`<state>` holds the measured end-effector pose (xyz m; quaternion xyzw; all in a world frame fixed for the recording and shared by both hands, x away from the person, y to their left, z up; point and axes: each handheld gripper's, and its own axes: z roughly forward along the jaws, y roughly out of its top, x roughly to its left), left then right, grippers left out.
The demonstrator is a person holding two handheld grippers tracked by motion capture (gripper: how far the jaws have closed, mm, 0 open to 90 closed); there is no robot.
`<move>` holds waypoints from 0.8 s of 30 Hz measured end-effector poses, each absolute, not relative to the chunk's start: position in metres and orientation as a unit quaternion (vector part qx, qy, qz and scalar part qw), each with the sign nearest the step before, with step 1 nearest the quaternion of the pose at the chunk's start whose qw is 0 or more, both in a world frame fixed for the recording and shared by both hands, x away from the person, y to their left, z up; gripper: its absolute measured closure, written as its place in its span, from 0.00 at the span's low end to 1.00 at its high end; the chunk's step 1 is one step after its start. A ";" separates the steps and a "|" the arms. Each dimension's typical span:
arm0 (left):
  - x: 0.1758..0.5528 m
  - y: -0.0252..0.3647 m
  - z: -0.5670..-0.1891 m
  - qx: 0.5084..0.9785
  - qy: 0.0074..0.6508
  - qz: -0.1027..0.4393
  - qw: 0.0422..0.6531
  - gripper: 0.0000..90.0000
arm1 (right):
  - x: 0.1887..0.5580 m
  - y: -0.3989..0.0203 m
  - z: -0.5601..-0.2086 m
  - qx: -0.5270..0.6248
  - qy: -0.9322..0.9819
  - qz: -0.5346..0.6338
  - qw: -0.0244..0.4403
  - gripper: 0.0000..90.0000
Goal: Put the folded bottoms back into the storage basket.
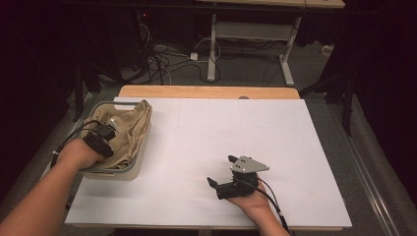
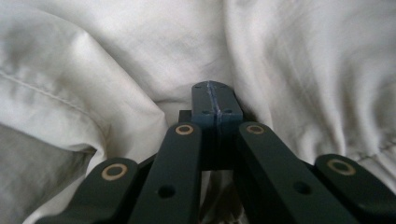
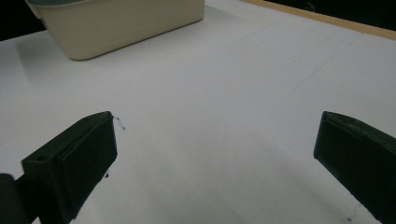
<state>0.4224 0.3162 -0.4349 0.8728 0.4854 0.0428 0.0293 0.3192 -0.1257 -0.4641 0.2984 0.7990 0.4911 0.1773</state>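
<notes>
High view: beige bin (image 1: 129,172) holds crumpled cloth (image 1: 133,128), left tool (image 1: 109,127) inside.

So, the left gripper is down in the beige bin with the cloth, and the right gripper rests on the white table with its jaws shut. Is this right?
Not quite: the right gripper has its jaws wide open, with bare white table between them, as the right gripper view shows. The rest holds: the left gripper is down in the beige bin with the cloth.

Beige cloth (image 1: 132,129) fills a cream bin (image 1: 129,169) on the white table (image 1: 221,132); both grippers black.
</notes>
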 end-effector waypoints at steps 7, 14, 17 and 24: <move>0.411 0.312 -0.411 0.871 0.484 0.053 0.062 0.98 | 0.322 -0.133 -0.467 0.309 0.793 0.489 0.191 0.00; 0.406 0.296 -0.391 0.872 0.479 0.047 0.092 0.97 | 0.313 -0.162 -0.462 0.318 0.788 0.477 0.224 0.00; 0.408 0.285 -0.395 0.874 0.473 0.032 0.103 0.97 | 0.308 -0.172 -0.460 0.325 0.782 0.479 0.231 0.00; 0.413 0.259 -0.416 0.887 0.454 0.005 0.081 0.98 | 0.298 -0.194 -0.466 0.345 0.765 0.487 0.240 0.00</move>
